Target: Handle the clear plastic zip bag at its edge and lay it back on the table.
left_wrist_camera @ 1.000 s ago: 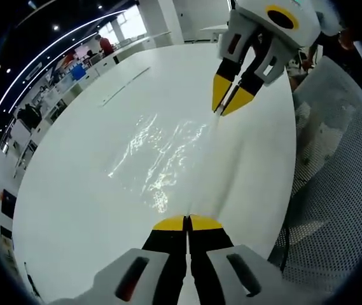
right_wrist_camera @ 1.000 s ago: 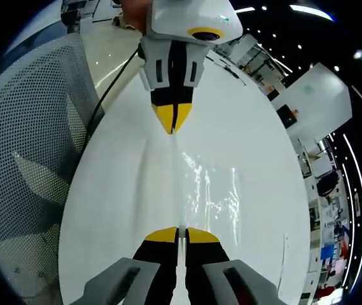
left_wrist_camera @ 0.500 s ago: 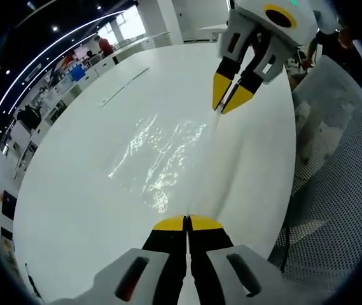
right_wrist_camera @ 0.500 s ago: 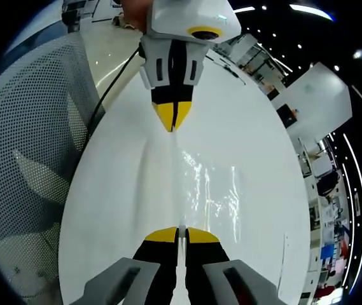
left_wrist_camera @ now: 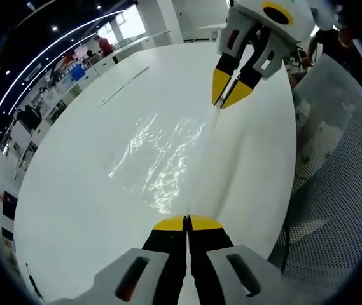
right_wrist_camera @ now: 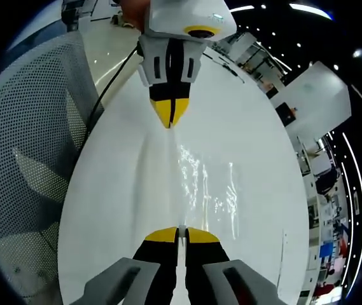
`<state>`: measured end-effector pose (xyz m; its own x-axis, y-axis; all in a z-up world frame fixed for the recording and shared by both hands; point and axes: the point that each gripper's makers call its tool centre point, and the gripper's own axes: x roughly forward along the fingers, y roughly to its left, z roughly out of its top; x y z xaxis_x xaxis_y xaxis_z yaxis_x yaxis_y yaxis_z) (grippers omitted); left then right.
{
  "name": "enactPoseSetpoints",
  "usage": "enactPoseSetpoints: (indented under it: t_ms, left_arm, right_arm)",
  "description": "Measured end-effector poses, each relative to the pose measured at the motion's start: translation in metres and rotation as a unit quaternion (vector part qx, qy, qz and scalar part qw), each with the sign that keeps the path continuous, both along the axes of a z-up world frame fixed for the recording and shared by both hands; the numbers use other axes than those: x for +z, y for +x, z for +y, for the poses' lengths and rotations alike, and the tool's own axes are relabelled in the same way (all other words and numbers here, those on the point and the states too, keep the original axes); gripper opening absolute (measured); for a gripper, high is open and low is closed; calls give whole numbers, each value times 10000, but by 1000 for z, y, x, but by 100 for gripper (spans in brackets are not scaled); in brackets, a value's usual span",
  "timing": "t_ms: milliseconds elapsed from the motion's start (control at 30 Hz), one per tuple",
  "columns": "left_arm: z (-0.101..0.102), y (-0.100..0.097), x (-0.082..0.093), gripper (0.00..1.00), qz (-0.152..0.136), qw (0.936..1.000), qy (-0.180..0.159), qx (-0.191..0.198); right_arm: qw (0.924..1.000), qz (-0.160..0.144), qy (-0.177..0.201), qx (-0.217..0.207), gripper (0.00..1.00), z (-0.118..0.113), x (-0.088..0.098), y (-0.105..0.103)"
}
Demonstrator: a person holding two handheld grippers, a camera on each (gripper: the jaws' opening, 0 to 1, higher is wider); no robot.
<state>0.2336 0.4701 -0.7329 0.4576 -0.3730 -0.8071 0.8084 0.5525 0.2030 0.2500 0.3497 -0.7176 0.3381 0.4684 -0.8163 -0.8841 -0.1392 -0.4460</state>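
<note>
The clear plastic zip bag (left_wrist_camera: 161, 159) is stretched over the white table (left_wrist_camera: 85, 190) between my two grippers, with light glinting off its wrinkles. My left gripper (left_wrist_camera: 187, 222) is shut on the bag's near edge. In the left gripper view my right gripper (left_wrist_camera: 219, 105) comes down from the top, its yellow tips closed on the far end of that edge. From the right gripper view, my right gripper (right_wrist_camera: 178, 234) pinches the thin edge, the zip bag (right_wrist_camera: 206, 184) spreads to the right, and my left gripper (right_wrist_camera: 170, 121) is shut at the far end.
A grey mesh chair (left_wrist_camera: 340, 190) stands against the table's edge, also seen as the mesh chair (right_wrist_camera: 21, 159) in the right gripper view. A dark cable (right_wrist_camera: 114, 82) runs beside it. A long white strip (left_wrist_camera: 123, 86) lies far across the table. Desks and people fill the background.
The two grippers have drawn slightly apart, each appearing a little farther away in the other's view. The bag's edge is pulled a bit tauter.
</note>
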Motion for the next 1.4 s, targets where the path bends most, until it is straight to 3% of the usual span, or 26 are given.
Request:
enactPoseSetpoints:
  t_ms: [367, 500, 533, 600, 933, 1167, 1400]
  left_arm:
    - [-1, -2, 5, 0, -28, 10000, -13, 22]
    - [-1, -1, 7, 0, -59, 10000, 41, -2]
    - [-1, -1, 7, 0, -61, 10000, 47, -9]
    - [-1, -2, 7, 0, -60, 10000, 41, -16]
    - [-1, -1, 8, 0, -133, 9999, 24, -20]
    - [0, -4, 5, 0, -101, 9999, 57, -74]
    - [1, -7, 6, 0, -124, 9999, 68, -89]
  right_arm:
    - [10000, -34, 15, -26, 0, -1, 1, 0]
    - [9997, 92, 59, -219, 1, -3, 1, 1]
    - [9984, 295, 289, -384, 4, 0, 3, 0]
    - [9964, 419, 583, -456, 7, 5, 11, -1]
    - [9969, 404, 637, -235, 16, 6, 25, -5]
    - [9931, 408, 1000, -447, 15, 15, 41, 0]
    - [9897, 435, 1201, -645, 15, 28, 44, 10]
